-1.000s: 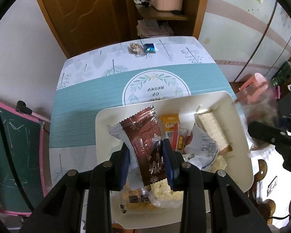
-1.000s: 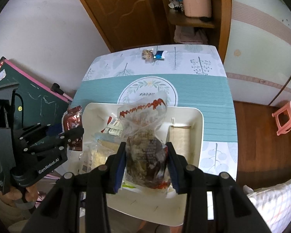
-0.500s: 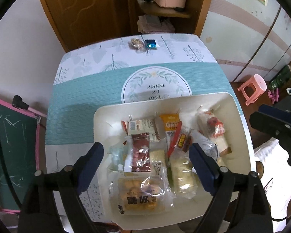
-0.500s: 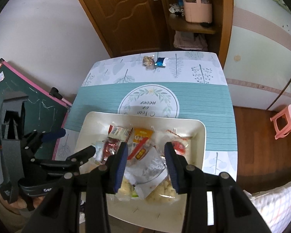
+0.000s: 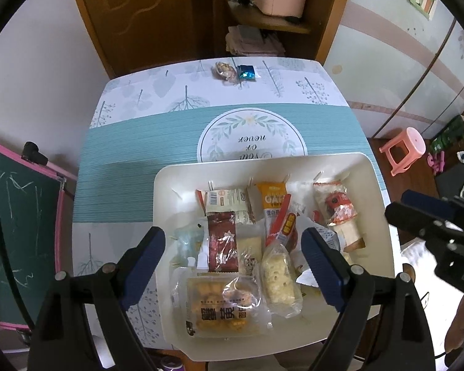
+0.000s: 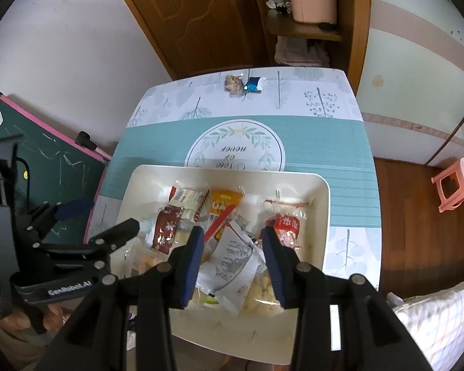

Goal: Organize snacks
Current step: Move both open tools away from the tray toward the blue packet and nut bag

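My left gripper (image 5: 233,262) hangs with its jaws wide apart and nothing between them, above the white tray (image 5: 170,191) at the near edge of the table (image 5: 123,160), where the snacks (image 5: 222,241) lie heaped. My right gripper (image 6: 233,256) hovers over the tray's right half with its jaws part-way apart, gripping nothing that I can see; a white packet (image 6: 235,256) lies below them. At the far edge sit a brown sweet (image 5: 223,69) and a blue wrapper (image 5: 246,72), touching. A green chalkboard (image 5: 12,216) leans at the left, a pink stool (image 5: 405,148) stands at the right, and a wooden door (image 5: 145,9) is beyond. The tray's near rim is hidden by my grippers.
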